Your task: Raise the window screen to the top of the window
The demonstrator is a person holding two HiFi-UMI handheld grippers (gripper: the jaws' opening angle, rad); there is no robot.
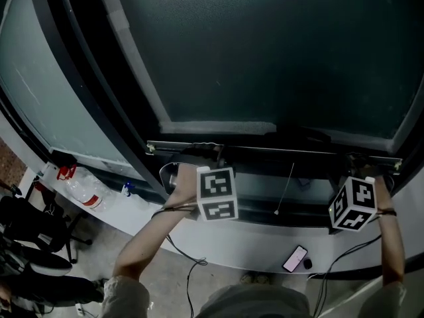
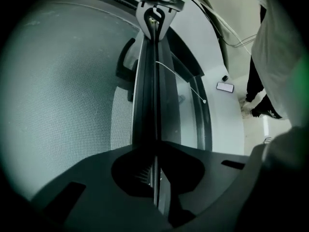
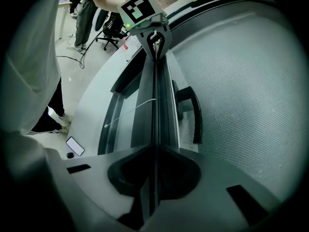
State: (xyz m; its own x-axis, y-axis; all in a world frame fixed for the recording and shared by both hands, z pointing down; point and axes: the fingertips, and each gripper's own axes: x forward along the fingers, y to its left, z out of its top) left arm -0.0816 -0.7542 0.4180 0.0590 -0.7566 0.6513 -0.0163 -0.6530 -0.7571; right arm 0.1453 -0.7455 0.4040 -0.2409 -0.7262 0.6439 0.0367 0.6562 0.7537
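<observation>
- Left gripper (image 2: 155, 178): mine, jaws pinched nearly together on the bottom rail (image 2: 147, 95) of the window screen (image 2: 58, 91), near the rail's left end.
- Right gripper (image 3: 154, 178): mine, jaws clamped thin on the same rail, near its right end. Each gripper sees the other at the far end of the rail.
- Window screen: fine grey mesh filling the frame above the rail. A dark handle (image 3: 193, 110) sits on the mesh side, just beside the rail.
- Bottom rail, head view (image 1: 278, 150): level between the two grippers and lifted clear of the sill (image 1: 218, 252), with a strip of bare glass (image 1: 311, 183) and a hanging pull cord (image 1: 286, 187) below it.
- Progress: both grips are set and the lift looks to be started. The top of the window is out of view, so I can only guess that most of the travel is left.
- Sundry: a phone (image 1: 295, 258) lies on the sill below.
</observation>
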